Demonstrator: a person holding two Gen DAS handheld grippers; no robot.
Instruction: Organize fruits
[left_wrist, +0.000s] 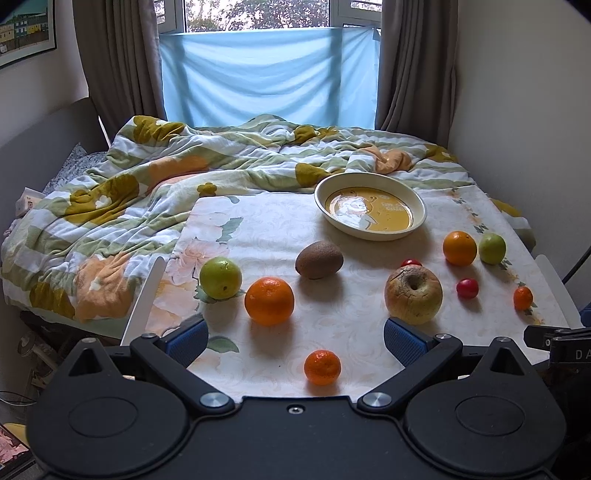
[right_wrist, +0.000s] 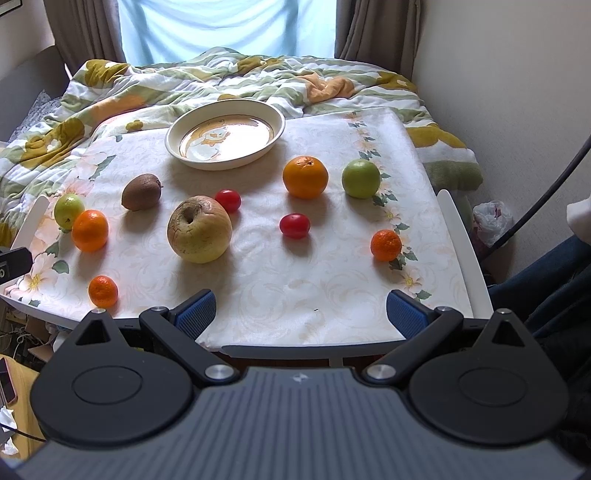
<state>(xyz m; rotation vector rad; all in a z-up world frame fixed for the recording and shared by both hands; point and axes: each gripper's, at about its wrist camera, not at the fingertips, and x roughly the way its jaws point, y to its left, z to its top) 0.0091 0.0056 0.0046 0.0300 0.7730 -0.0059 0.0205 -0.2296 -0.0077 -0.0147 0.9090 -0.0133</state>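
A cream plate (left_wrist: 370, 206) (right_wrist: 225, 134) with a yellow centre stands empty at the back of the floral-clothed table (left_wrist: 258, 229) (right_wrist: 332, 288). Scattered in front of it lie a yellowish apple (left_wrist: 413, 294) (right_wrist: 199, 229), a kiwi (left_wrist: 319, 259) (right_wrist: 142, 192), two oranges (left_wrist: 269, 301) (left_wrist: 459, 248), two green apples (left_wrist: 220, 277) (left_wrist: 492, 248), mandarins (left_wrist: 322, 367) (right_wrist: 386, 245) and two red tomatoes (right_wrist: 294, 225) (right_wrist: 228, 200). My left gripper (left_wrist: 295, 338) is open above the near mandarin. My right gripper (right_wrist: 301, 314) is open over the table's front edge, holding nothing.
A rumpled flowered quilt (left_wrist: 147, 192) covers the bed behind and left of the table. Curtains and a blue cloth (left_wrist: 269, 74) hang at the window. A wall runs along the right. A white plastic bag (right_wrist: 493, 221) lies on the floor to the right, beside a person's leg (right_wrist: 546, 280).
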